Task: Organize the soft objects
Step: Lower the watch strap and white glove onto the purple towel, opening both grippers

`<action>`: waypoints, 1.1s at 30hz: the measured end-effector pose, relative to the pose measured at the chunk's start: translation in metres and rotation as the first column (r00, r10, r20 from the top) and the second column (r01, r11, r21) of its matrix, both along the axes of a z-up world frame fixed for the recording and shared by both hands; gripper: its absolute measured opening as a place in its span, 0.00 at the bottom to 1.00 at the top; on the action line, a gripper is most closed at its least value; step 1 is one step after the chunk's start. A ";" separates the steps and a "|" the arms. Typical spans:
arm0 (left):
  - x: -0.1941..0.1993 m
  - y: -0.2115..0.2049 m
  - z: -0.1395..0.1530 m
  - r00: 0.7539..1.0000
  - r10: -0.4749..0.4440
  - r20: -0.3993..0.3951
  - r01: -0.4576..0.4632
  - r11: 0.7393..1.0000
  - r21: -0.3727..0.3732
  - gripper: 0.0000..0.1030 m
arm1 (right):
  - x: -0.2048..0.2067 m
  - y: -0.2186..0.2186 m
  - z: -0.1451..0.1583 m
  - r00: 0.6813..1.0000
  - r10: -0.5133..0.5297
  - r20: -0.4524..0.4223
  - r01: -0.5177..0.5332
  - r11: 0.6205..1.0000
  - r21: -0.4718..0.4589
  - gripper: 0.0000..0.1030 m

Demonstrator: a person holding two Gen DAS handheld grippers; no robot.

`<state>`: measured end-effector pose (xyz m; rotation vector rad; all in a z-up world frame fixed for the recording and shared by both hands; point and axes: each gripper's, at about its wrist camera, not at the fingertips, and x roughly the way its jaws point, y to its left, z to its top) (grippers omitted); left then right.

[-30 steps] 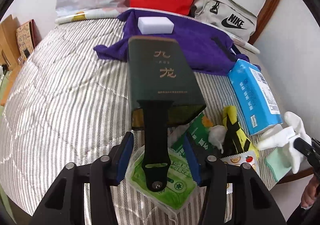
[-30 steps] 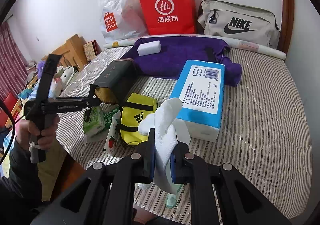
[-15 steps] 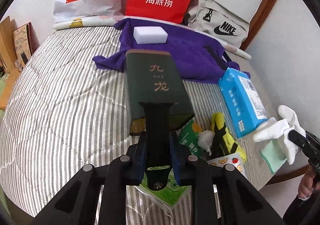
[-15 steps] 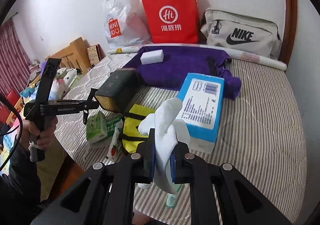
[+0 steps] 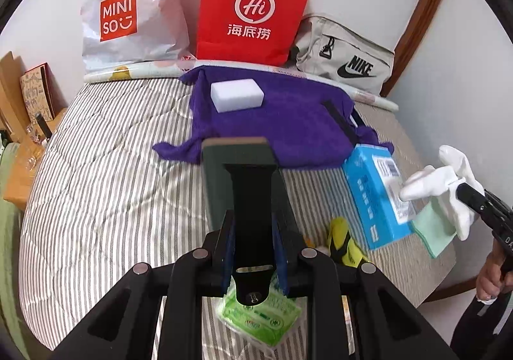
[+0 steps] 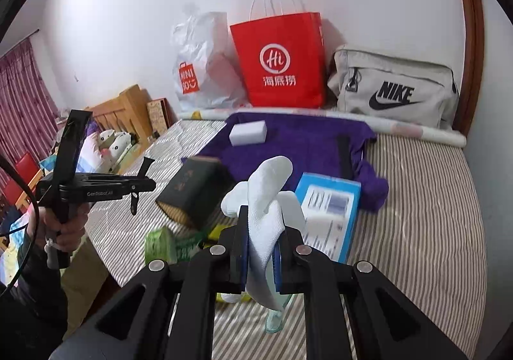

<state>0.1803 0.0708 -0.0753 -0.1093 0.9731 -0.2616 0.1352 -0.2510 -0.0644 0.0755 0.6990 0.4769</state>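
Left tool pinching black strap, long axis pointing away, right tool pinching upright white sock

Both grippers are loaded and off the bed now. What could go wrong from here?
1. The left gripper pinches only a narrow black strap, and it could twist or slide out.
2. The white glove in the right gripper droops below the fingers, with a mint cloth dangling underneath. Either may snag the blue tissue pack.
3. The green packet sits near the bed's edge, so a low swing could knock it off.
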 end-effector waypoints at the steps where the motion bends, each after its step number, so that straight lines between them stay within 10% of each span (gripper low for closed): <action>1: 0.005 0.000 0.002 1.000 0.002 0.001 -0.002 1.000 0.000 0.20 | 0.007 0.000 0.002 1.000 -0.001 0.003 0.001 1.000 0.002 0.12; 33: 0.197 0.000 -0.050 0.976 0.034 -0.213 -0.079 0.976 -0.204 0.20 | 0.207 0.013 -0.020 0.997 -0.070 -0.015 0.070 0.997 -0.033 0.12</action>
